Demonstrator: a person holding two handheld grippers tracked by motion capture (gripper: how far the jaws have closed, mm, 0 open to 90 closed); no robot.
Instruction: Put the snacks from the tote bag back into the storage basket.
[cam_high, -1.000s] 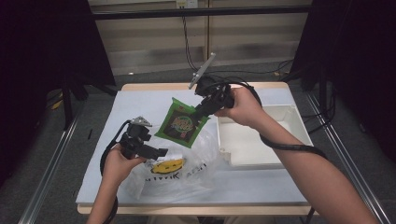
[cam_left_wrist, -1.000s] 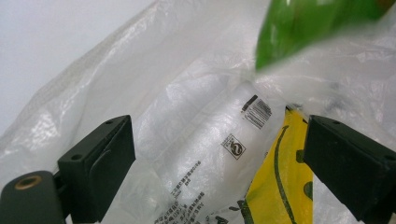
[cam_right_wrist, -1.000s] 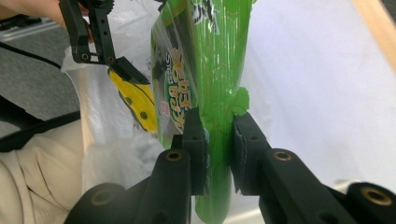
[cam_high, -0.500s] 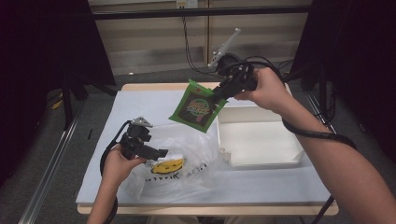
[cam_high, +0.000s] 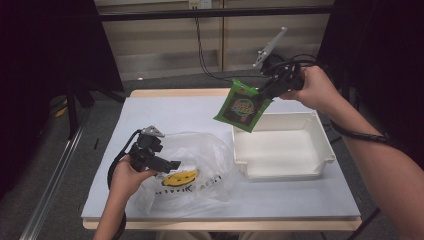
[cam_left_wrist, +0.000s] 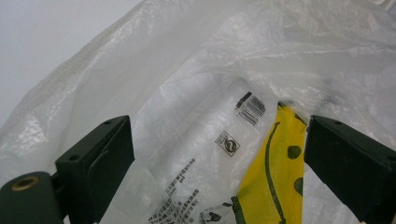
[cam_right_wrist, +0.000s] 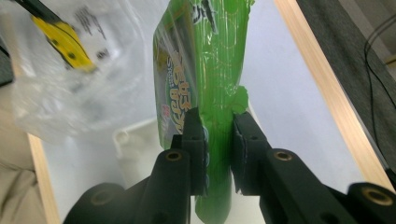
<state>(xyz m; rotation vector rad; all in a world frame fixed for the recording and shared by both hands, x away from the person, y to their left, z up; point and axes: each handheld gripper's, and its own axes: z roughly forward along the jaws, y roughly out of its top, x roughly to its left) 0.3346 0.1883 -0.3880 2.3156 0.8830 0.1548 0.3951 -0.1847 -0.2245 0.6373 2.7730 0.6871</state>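
A green snack bag (cam_high: 242, 107) hangs in the air over the far left corner of the white tray (cam_high: 280, 171). My right gripper (cam_high: 263, 93) is shut on the bag's top edge. In the right gripper view its jaws (cam_right_wrist: 217, 128) pinch the green bag (cam_right_wrist: 205, 60) between them. At the near left of the table lies a crumpled clear plastic bag (cam_high: 202, 150) with a yellow smiley print (cam_high: 181, 176). My left gripper (cam_high: 171, 164) rests low at that bag's left side. Its jaws (cam_left_wrist: 219, 128) stand wide apart over the clear plastic bag (cam_left_wrist: 187, 70) and press on nothing.
The pale table top (cam_high: 170, 112) has a wooden far edge. The deep tray stands at its right half with nothing seen inside. Black cables trail from both grippers. Dark stands and a rail border the table's left side.
My right gripper has carried the green bag up and to the right, from beside the plastic bag to above the tray's far corner. The left gripper and the plastic bag have stayed put.
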